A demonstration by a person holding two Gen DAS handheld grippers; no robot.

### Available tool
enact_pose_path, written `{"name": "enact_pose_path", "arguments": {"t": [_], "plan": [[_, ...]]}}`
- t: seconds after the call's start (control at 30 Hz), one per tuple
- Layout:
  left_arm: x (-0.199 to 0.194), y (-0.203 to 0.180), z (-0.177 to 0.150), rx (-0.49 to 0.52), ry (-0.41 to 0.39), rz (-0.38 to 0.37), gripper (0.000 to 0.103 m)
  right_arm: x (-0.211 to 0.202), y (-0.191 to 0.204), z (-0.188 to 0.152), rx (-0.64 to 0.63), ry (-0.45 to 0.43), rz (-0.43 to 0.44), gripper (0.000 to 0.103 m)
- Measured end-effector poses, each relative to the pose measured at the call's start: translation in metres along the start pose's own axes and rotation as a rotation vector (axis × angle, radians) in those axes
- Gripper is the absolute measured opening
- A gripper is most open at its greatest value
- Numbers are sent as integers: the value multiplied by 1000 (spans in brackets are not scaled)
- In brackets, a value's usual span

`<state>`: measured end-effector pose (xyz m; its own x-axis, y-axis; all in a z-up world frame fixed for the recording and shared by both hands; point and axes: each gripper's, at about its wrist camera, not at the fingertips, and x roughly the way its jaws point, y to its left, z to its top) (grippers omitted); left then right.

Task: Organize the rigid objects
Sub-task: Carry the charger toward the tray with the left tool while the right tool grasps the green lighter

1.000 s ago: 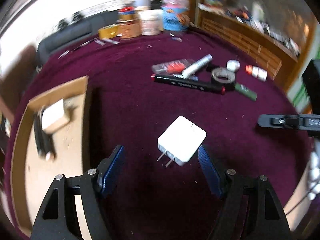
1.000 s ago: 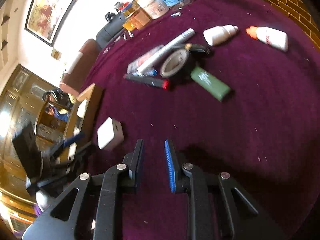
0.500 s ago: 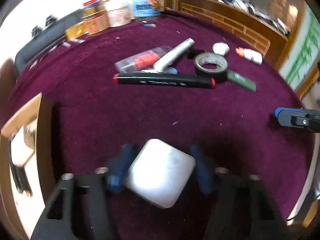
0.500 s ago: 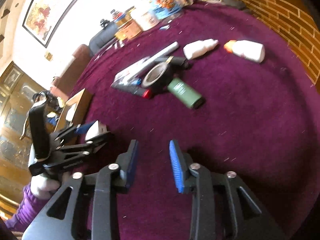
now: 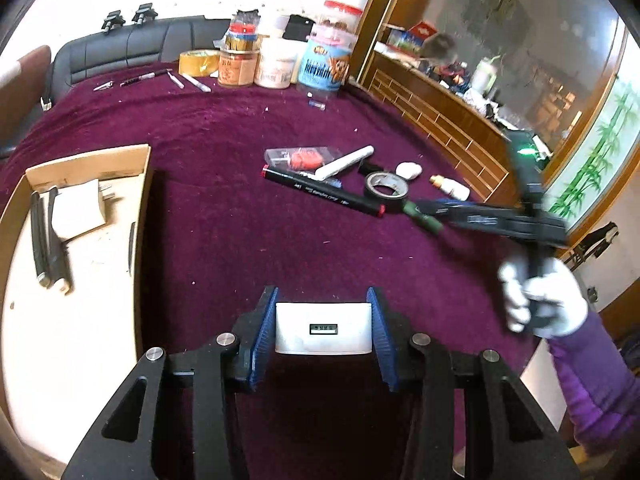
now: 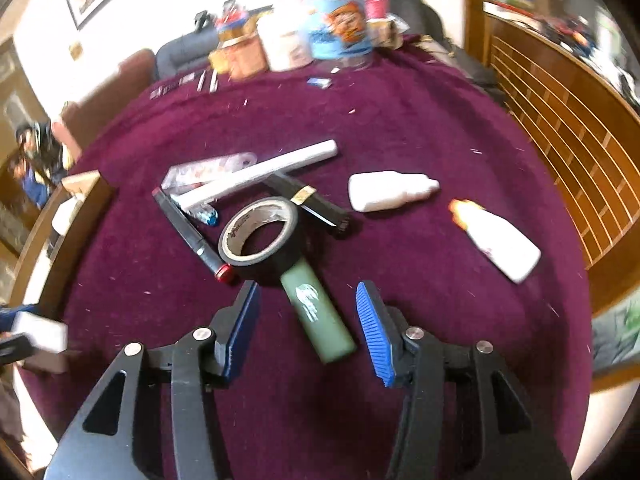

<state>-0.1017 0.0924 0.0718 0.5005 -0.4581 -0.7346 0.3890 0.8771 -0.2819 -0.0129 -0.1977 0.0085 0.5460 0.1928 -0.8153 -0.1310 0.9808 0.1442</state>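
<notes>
From the left wrist, my left claw [image 5: 323, 330] has just closed onto the white charger [image 5: 323, 334], pads on both flanks, clear of the surface; I should carry it level to the box [image 5: 86, 160], though its prongs are hidden. From the right wrist, my right claw [image 6: 308, 328], just opening and empty, straddles the green tube [image 6: 316, 316], whose far end hides under the tape [image 6: 260, 236], so I should draw it out.

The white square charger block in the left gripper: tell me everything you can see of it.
The white square charger block looks like smooth hard plastic with rounded corners. A small dark rectangular port sits mid-face toward the camera. The left gripper, whose jaws have just been closing, clamps it level between its blue ribbed pads, above the purple cloth. Its prongs are out of sight.
</notes>
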Motion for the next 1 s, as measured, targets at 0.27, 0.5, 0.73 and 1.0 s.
{"name": "enact_pose_path", "arguments": {"t": [0.27, 0.5, 0.73, 1.0], "plan": [[-21, 3, -5, -31, -46, -34, 39, 0, -1, -12, 37, 46, -12, 20], [-40, 19, -13, -88, -103, -44, 39, -33, -28, -50, 253, 59, 194, 18], [-67, 49, -25, -172, -165, -34, 39, -53, -37, -80, 434, 48, 474, 12], [-92, 81, -44, -253, -204, -13, 39, -70, 11, -81, 246, 7, 335, 15]]}}
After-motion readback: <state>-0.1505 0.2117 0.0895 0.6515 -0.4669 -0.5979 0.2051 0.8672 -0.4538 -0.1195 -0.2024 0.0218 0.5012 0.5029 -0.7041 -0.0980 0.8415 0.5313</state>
